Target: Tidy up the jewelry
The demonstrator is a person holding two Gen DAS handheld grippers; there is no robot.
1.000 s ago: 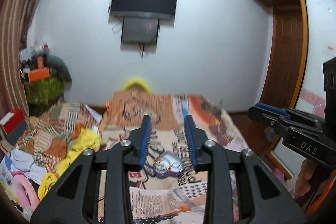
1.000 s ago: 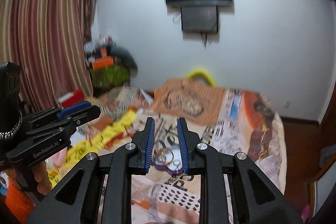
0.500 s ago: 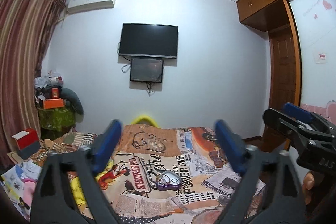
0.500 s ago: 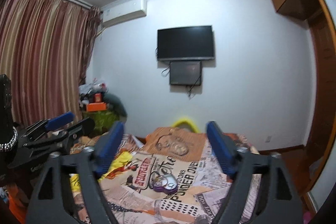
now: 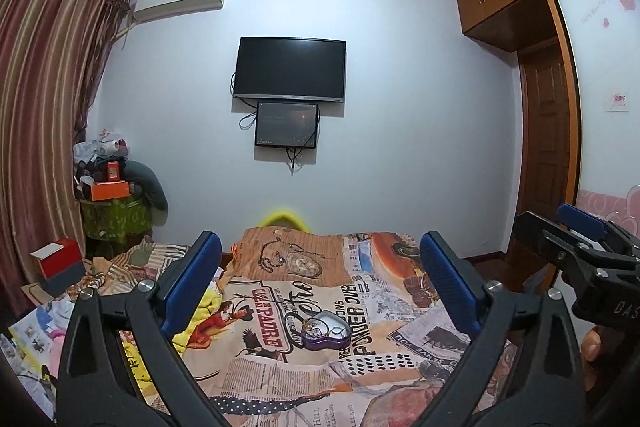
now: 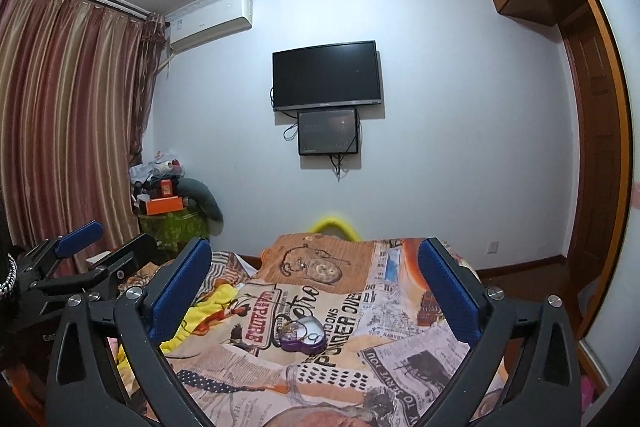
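A purple heart-shaped jewelry tin [image 5: 325, 330] lies open on the printed bedspread [image 5: 280, 379], with rings and other small jewelry inside. It also shows in the right wrist view [image 6: 301, 338]. My left gripper [image 5: 318, 283] is wide open and empty, held well back from and above the tin. My right gripper [image 6: 313, 283] is wide open and empty too, also back from the tin. Each gripper shows at the edge of the other's view: the right gripper [image 5: 576, 247] and the left gripper [image 6: 88, 259].
Yellow cloth [image 5: 200, 311] and piled clothes lie at the bed's left side. A red box [image 5: 58, 261] and a cluttered green stand [image 5: 114, 219] sit by the curtain. A TV [image 5: 290, 69] hangs on the far wall; a wooden door [image 5: 546, 155] is at right.
Both grippers opened from nearly shut to wide open and pulled up and back from the tin, which now looks smaller and farther away.
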